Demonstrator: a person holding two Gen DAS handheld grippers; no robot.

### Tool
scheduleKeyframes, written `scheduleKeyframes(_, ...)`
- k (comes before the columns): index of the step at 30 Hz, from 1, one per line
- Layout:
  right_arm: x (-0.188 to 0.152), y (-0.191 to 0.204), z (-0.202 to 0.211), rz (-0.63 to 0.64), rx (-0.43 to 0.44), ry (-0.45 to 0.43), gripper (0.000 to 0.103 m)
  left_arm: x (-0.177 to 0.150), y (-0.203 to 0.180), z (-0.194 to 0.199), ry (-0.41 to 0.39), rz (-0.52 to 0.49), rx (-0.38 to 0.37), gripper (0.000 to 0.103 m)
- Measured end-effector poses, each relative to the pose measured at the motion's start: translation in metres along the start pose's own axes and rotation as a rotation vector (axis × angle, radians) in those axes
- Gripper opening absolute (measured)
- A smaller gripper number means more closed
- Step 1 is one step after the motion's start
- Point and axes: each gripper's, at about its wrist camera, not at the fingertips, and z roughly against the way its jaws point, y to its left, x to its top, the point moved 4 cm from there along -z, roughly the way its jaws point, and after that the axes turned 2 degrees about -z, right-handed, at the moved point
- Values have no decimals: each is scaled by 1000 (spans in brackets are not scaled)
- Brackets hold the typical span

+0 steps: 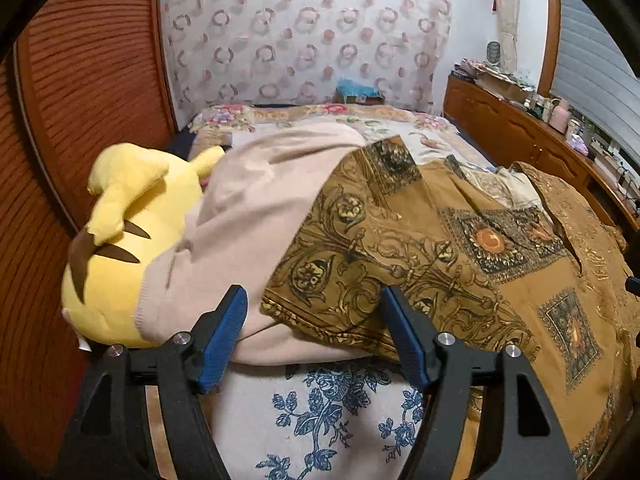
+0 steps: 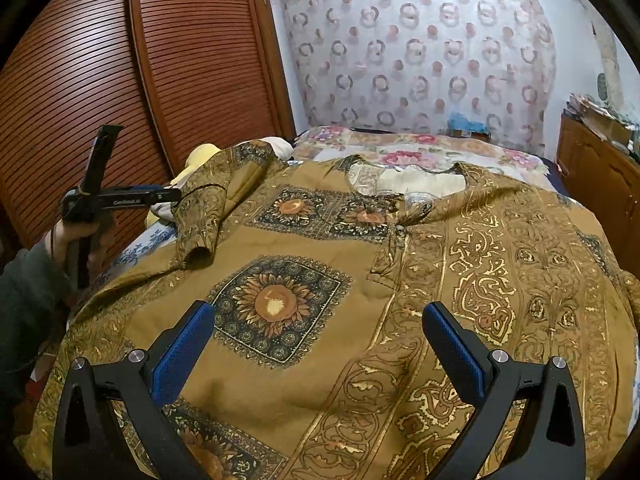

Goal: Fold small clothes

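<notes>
Shirt [image 2: 360,280] sleeve over pink blanket [image 1: 248,216] w/ yellow plush [image 1: 120,240]; both claws wide, empty

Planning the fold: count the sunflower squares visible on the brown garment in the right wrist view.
4 on the brown patterned garment: one central, two below the neckline, one partly behind the right gripper at bottom left. Folds may hide more.

Both grippers [image 2: 318,318] are black plastic with blue ribbed pads [image 2: 182,354], silver screws; sleeve [image 2: 28,280] looks dark grey-green, I think.
</notes>
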Motion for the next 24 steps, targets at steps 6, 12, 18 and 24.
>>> scheduleKeyframes(6, 0, 0, 1, 4, -2, -1, 103, -6, -7, -13, 31, -20, 0, 62)
scheduleKeyframes(12, -2, -3, -1, -7, -5, 0, 103, -1, -14, -7, 18, -35, -34, 15)
scheduleKeyframes(18, -2, -5, 2, -12, -7, -2, 103, 18, -44, 23, -61, -66, -45, 9)
scheduleKeyframes(24, -1, -6, 5, -20, -10, -8, 103, 51, -98, 42, -119, -147, -125, 9)
